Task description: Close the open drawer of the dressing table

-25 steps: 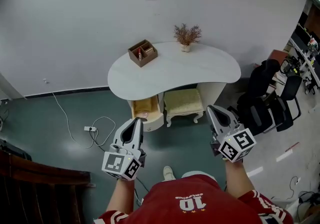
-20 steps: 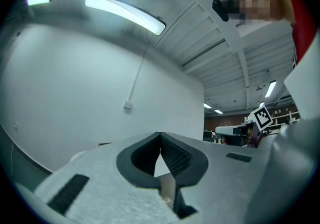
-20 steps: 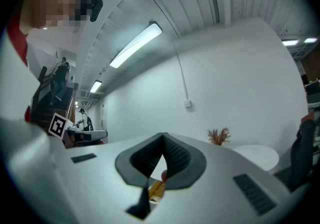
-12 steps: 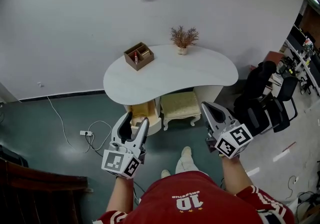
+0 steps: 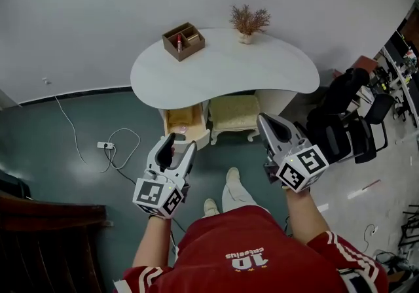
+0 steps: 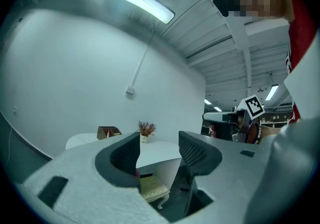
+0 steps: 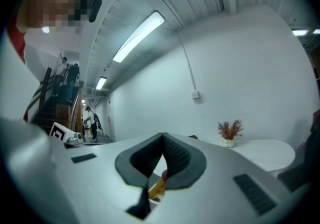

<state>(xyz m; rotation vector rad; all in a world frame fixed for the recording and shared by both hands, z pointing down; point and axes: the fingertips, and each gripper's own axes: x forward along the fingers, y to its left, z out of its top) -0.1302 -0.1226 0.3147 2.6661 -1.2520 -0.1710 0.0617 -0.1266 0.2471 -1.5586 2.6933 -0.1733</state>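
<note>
One white dressing table point(image 5: 229, 72) against white wall point(image 5: 85, 17).

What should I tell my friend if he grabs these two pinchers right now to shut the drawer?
Left gripper: open, its jaws have just been opening, nothing between them, short of the drawer.
Right gripper: shut, empty, held near the stool.
Drawer: pulled out under the left end of the dressing table, beside the stool.
Done: nothing yet; neither gripper touches the drawer.
Left: bring a gripper to the drawer front and push it fully in.
</note>
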